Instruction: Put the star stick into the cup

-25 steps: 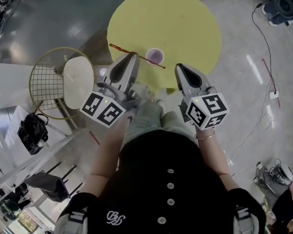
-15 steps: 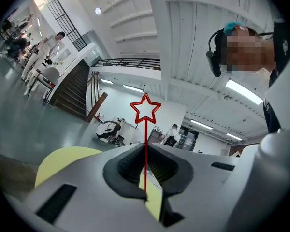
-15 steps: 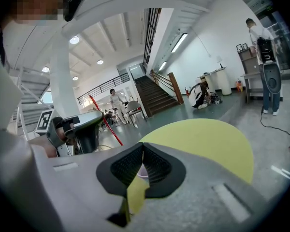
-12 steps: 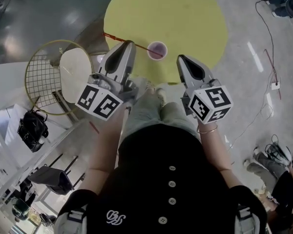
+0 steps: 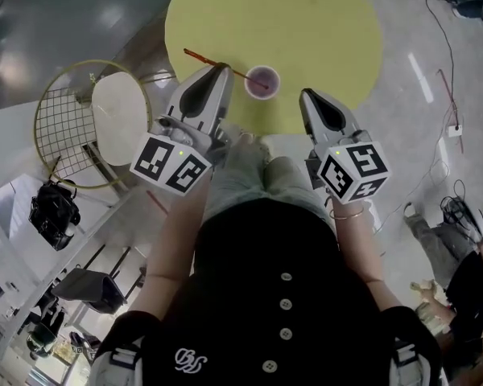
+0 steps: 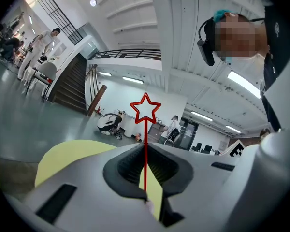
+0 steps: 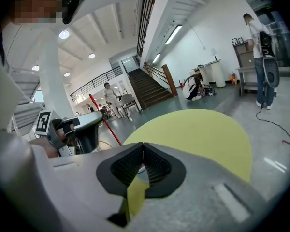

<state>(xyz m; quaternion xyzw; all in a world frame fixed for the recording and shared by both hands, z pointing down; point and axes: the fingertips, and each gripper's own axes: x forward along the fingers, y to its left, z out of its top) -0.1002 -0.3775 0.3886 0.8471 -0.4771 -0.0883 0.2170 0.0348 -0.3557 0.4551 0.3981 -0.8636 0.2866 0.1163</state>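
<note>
A thin red star stick (image 5: 201,58) is pinched between the pads of my left gripper (image 5: 220,69), which is shut on it. In the left gripper view the stick (image 6: 145,144) rises straight up from the jaws (image 6: 145,151), with its outlined star at the top. In the head view its right end reaches the small purple cup (image 5: 262,81) on the round yellow table (image 5: 306,22). I cannot tell whether that end is inside the cup. My right gripper (image 5: 310,96) hovers at the table's near edge, right of the cup, shut with nothing in it (image 7: 143,146).
A white chair (image 5: 119,112) with a gold wire back stands left of the table. A black bag (image 5: 55,215) lies lower left. Cables (image 5: 447,95) trail on the floor at the right. People stand far off in the hall.
The head view has drifted, so the table sits a little higher and more to the right. Both grippers keep their places beside the cup, the left one still holding the stick.
</note>
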